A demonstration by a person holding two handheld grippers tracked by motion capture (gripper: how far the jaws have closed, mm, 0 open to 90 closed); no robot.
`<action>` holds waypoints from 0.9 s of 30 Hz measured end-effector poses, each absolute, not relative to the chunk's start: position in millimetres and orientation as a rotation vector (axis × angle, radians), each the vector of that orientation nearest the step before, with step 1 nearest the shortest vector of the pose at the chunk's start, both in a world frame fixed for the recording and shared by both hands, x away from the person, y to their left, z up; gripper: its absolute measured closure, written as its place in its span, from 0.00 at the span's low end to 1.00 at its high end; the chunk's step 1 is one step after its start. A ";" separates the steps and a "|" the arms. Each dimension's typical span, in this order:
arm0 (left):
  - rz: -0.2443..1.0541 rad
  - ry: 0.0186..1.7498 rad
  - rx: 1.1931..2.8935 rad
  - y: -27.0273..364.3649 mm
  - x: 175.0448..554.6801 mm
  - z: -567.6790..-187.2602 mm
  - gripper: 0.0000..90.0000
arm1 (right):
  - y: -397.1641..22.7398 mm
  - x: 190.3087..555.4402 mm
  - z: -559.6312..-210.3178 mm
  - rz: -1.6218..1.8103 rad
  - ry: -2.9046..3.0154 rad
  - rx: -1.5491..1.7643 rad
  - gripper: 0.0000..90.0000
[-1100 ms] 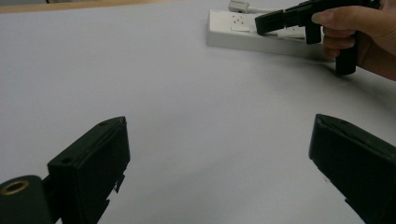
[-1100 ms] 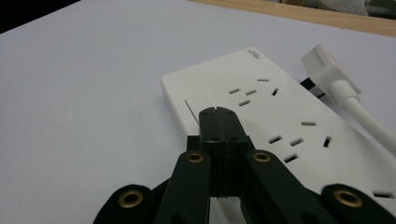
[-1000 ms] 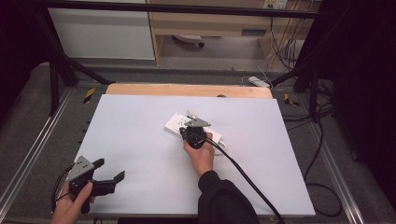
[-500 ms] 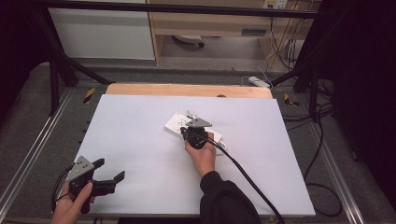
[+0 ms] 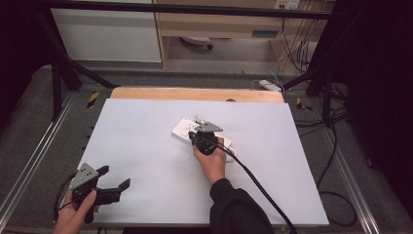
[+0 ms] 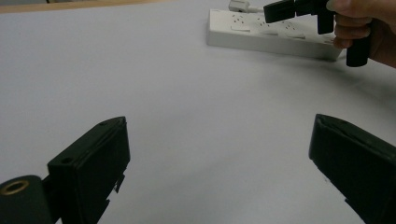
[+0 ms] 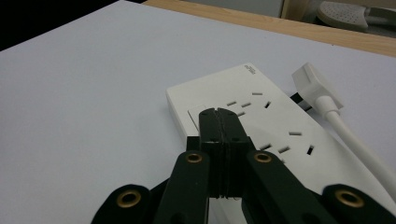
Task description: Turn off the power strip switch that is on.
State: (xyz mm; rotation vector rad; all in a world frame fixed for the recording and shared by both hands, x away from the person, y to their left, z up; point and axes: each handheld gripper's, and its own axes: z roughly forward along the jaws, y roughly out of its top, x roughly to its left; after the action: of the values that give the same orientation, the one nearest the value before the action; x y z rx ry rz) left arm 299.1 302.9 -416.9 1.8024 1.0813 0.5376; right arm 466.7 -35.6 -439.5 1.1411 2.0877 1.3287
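Observation:
A white power strip (image 5: 182, 127) lies flat near the middle of the white table (image 5: 146, 146); it also shows in the left gripper view (image 6: 271, 36). My right gripper (image 5: 196, 127) is shut with nothing between its jaws. Its joined tips (image 7: 218, 115) hover close over the strip's (image 7: 271, 121) near end by a square switch; contact is unclear. From the left gripper view, the right gripper (image 6: 276, 10) sits just above the strip. A white plug (image 7: 315, 83) with its cable lies beside the strip. My left gripper (image 5: 115, 176) stands open and empty (image 6: 219, 154) near the front left corner.
A wooden strip (image 5: 195, 93) runs along the table's far edge. The black cable (image 5: 263, 187) trails from the right gripper toward the front right. Metal frame rails (image 5: 29, 165) border the table, and cables (image 5: 336, 195) lie on the floor at the right.

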 end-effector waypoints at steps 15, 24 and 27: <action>0.533 1.081 1.812 301.9 299.3 -417.5 0.06 | -40.3 463.6 -424.8 1.406 2.084 1.194 0.62; 0.533 1.082 1.814 301.9 299.4 -417.7 0.06 | -45.8 463.8 -418.6 1.365 2.088 1.243 0.19; 0.533 1.082 1.814 301.8 299.3 -417.8 0.06 | -48.8 463.9 -416.1 1.350 2.094 1.252 0.11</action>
State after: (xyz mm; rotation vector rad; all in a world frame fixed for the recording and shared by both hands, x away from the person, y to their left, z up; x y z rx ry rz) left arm 299.3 301.8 -417.8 1.8144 1.0822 0.5328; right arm 463.9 -48.8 -416.1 1.2521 2.0944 1.3498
